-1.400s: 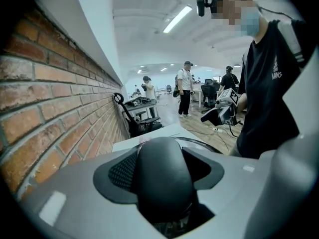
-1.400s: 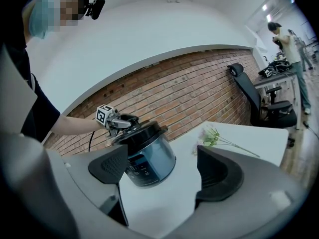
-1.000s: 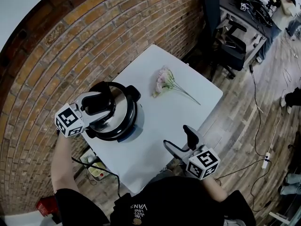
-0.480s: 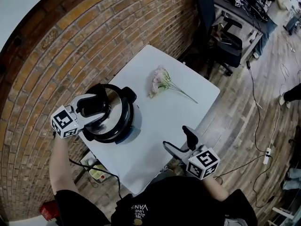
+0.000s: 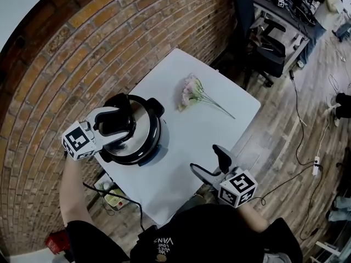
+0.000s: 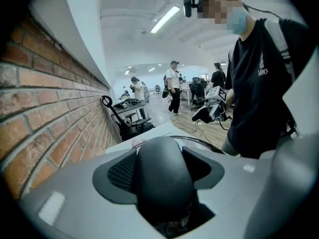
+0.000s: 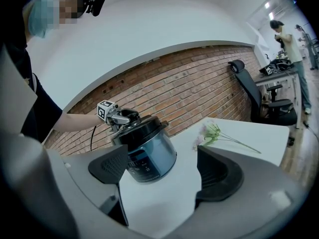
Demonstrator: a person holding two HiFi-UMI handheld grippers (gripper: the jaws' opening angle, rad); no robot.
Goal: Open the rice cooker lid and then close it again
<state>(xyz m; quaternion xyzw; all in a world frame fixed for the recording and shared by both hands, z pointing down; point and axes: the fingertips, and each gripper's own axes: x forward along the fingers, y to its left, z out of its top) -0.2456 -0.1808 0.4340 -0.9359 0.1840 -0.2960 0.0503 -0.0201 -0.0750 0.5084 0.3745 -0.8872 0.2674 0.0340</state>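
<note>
A black and steel rice cooker [image 5: 143,138] stands at the left of the white table [image 5: 186,141], its lid down on the pot. My left gripper [image 5: 122,122] reaches over the lid from the left. Its jaws stand wide around the black lid handle [image 6: 162,176], which fills the gap between the pads. From the right gripper view the cooker [image 7: 149,153] shows its control panel, with the left gripper [image 7: 119,116] on top. My right gripper [image 5: 209,161] hangs open and empty over the table's near edge, apart from the cooker.
A pink flower sprig [image 5: 193,92] lies on the table's far side. The brick wall [image 5: 66,48] runs close behind the cooker. A black office chair [image 5: 269,51] stands beyond the table. A power strip [image 5: 112,200] and cable lie on the floor under the table's left corner.
The head view swayed slightly. My left gripper stays on the lid handle with only a small turn. The lid and the right gripper look unchanged.
</note>
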